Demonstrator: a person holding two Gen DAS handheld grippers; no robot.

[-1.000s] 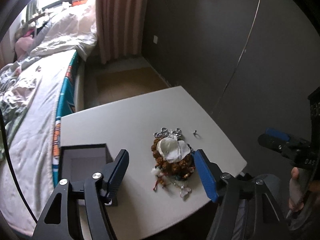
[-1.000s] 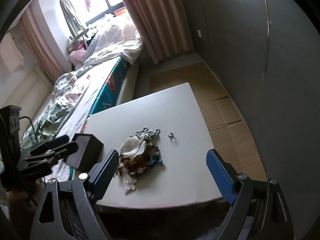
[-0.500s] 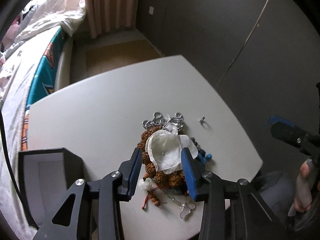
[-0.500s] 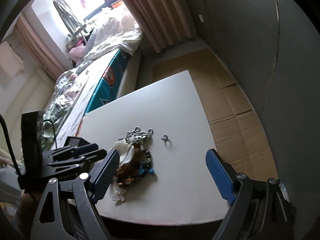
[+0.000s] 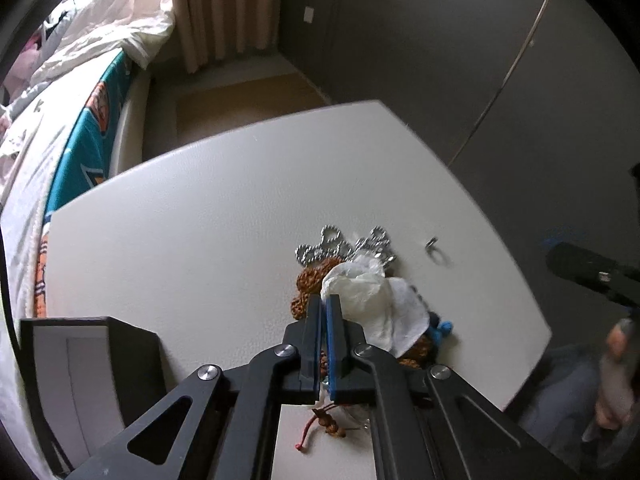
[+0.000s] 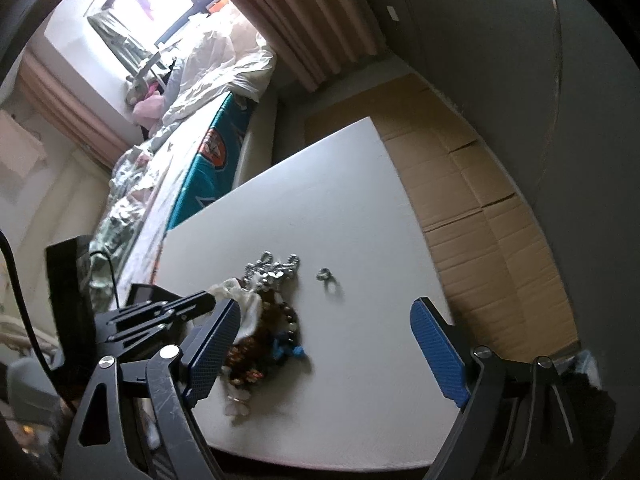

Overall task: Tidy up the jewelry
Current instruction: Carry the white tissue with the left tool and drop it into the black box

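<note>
A jewelry pile [image 5: 360,300] lies on the white table [image 5: 200,220]: a white flower piece [image 5: 372,300], brown beads [image 5: 310,278], a silver chain [image 5: 340,244] and blue beads [image 5: 440,327]. A small ring [image 5: 433,245] lies apart to the right. My left gripper [image 5: 324,304] is shut at the left edge of the white flower piece; what it pinches is not clear. In the right wrist view the pile [image 6: 264,320] and ring [image 6: 325,274] show, with my right gripper [image 6: 324,344] open above the table's near edge. An open black box [image 5: 80,368] stands left.
A bed [image 5: 48,112] with rumpled covers runs along the table's left side. Dark wall panels [image 5: 480,60] stand behind and to the right. Cardboard sheets [image 6: 472,200] cover the floor right of the table. Curtains [image 6: 312,20] hang by the window.
My left gripper came down onto the pile and closed from wide open to shut at the white flower piece. My right gripper stayed open and shifted a little closer to the table.
</note>
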